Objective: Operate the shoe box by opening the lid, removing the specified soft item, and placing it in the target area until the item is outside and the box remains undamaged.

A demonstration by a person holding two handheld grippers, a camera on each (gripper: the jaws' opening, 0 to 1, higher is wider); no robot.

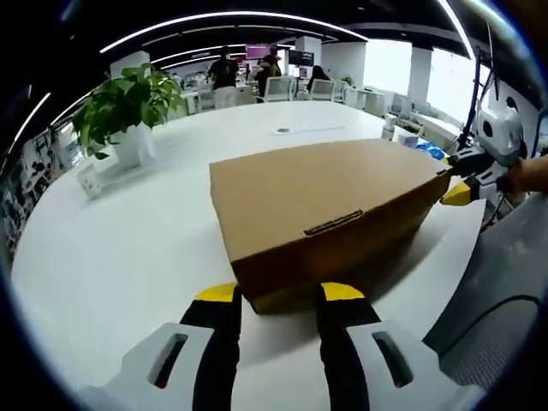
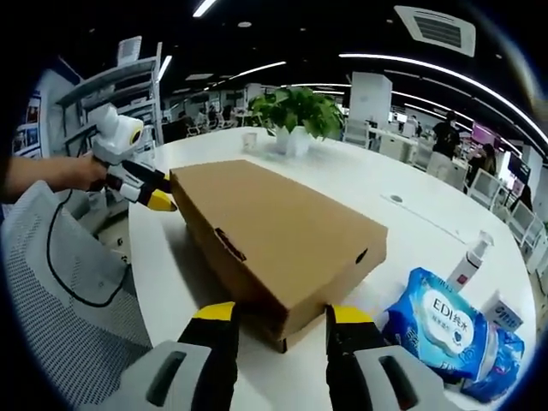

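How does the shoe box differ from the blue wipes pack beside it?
The shoe box is plain brown cardboard, stiff and flat-topped; the wipes pack is blue and white, printed, soft and crinkled. The box is far larger than the pack. A gripper's jaws meet the box at each end; nothing touches the pack. Both rest on the white table.

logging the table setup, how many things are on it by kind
shoe box: 1
potted plant: 1
wipes packs: 2
spray bottle: 1
total: 5
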